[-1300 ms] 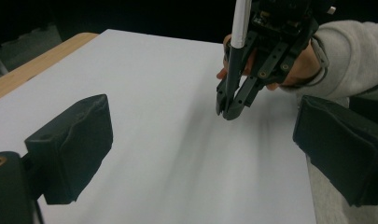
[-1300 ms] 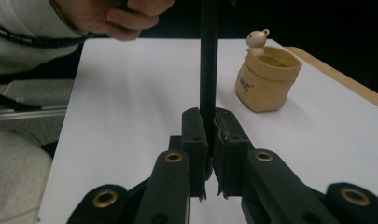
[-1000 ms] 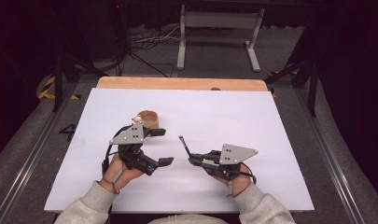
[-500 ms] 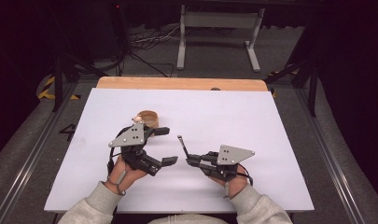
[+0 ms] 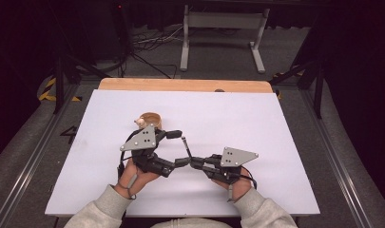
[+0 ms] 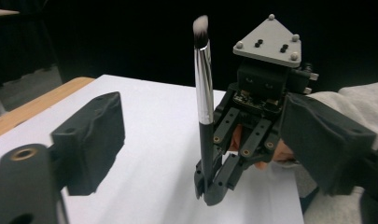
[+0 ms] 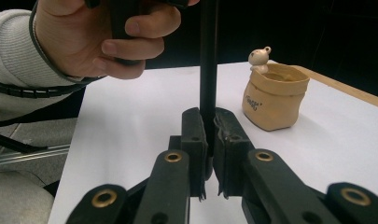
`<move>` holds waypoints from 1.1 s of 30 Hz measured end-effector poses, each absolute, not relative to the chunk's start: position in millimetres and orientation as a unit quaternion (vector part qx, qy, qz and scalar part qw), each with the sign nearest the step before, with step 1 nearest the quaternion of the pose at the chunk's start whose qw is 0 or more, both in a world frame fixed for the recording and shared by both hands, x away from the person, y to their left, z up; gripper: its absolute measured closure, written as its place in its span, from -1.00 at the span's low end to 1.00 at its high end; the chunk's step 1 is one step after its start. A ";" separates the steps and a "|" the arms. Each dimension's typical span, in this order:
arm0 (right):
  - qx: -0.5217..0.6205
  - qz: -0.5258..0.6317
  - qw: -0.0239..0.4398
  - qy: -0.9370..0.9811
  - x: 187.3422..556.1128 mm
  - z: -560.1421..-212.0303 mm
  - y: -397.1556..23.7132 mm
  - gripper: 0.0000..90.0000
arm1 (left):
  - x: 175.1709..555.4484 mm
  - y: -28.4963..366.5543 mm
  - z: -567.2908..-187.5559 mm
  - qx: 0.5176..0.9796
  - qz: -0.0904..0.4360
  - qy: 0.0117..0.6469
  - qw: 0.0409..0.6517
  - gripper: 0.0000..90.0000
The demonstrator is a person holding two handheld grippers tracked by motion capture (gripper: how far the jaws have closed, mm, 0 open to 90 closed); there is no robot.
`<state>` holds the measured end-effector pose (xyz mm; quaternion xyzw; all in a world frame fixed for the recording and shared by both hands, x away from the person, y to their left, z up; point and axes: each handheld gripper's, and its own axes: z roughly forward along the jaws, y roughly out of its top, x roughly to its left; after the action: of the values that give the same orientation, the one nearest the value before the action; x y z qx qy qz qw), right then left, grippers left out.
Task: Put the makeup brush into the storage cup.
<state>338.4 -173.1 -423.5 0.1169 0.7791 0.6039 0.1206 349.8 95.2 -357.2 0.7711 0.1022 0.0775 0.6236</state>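
High view: two forearms in grey sleeves entered from the bottom edge over the white tabletop (image 5: 275,128). The left gripper (image 5: 177,148) pointed rightward, its jaws having just been closing, apart on either side of the slim black-handled makeup brush (image 5: 186,148) without pressing it. The right gripper (image 5: 194,163) pointed leftward and clamped the brush's lower handle. One tan ceramic sack-shaped pot with a small bear figure (image 5: 149,120) stood just beyond the left gripper.

Left gripper view: the single brush (image 6: 204,88) stood upright, silver ferrule and white bristle tip uppermost, its black handle pinched in the right gripper (image 6: 206,186); the left gripper's own jaws flanked it, wide apart.

Right gripper view: the right gripper (image 7: 210,140) was closed tight on the black handle (image 7: 208,70). The left hand (image 7: 107,32) gripped its tool above. One pot (image 7: 274,95) sat right of the brush, apart from it.
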 end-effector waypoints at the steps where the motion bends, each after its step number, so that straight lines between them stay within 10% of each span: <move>1: 0.117 0.604 0.121 0.779 338.3 -423.6 -173.0 0.85 | 348.8 93.6 -357.8 0.771 0.079 0.106 0.624 -0.52; 20: 0.114 0.611 0.116 0.775 338.0 -425.7 -171.8 0.85 | 344.6 88.7 -361.0 0.765 0.087 0.095 0.631 0.77; 33: 0.115 0.607 0.118 0.777 339.2 -423.8 -173.9 0.60 | 347.5 90.9 -361.8 0.766 0.072 0.094 0.632 0.84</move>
<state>339.2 -173.9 -423.8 0.1145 0.7771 0.6075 0.1181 347.5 90.9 -361.8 0.7663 0.0940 0.0719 0.6315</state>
